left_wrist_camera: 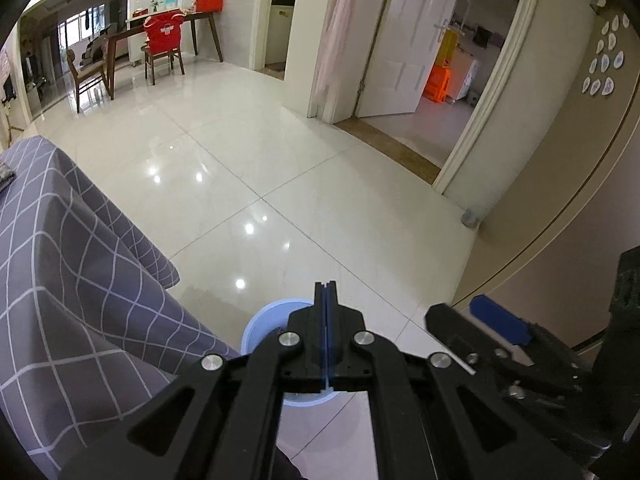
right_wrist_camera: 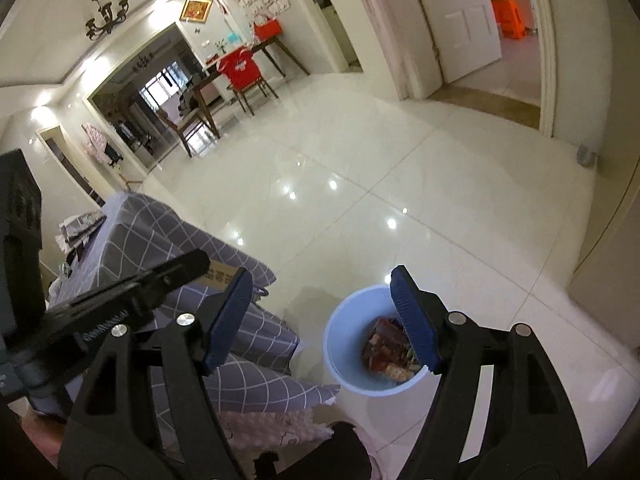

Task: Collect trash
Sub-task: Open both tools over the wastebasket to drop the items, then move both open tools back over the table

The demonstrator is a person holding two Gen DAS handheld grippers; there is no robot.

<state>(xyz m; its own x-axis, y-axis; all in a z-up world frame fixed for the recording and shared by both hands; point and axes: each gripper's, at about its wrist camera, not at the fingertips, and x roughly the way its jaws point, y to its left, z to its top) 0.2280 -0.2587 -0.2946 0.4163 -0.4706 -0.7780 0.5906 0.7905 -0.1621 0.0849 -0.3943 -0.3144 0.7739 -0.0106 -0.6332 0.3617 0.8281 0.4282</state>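
A light blue trash bin (right_wrist_camera: pixel 352 364) stands on the white tiled floor beside the draped table. It holds red and brown wrappers (right_wrist_camera: pixel 386 348). My right gripper (right_wrist_camera: pixel 320 316) is open and empty above the bin, its blue pads (right_wrist_camera: pixel 416 324) wide apart. My left gripper (left_wrist_camera: pixel 326 292) is shut with nothing seen between its fingers, and it hovers over the same bin (left_wrist_camera: pixel 260 328), which it mostly hides. The right gripper's blue pad also shows in the left wrist view (left_wrist_camera: pixel 498 324).
A table under a grey checked cloth (left_wrist_camera: pixel 72 264) stands to the left, with a cardboard box (right_wrist_camera: pixel 218 274) under the cloth edge. An open white door (left_wrist_camera: pixel 404 36) and doorway lie ahead right. A dining table and chairs (left_wrist_camera: pixel 160 40) stand far back.
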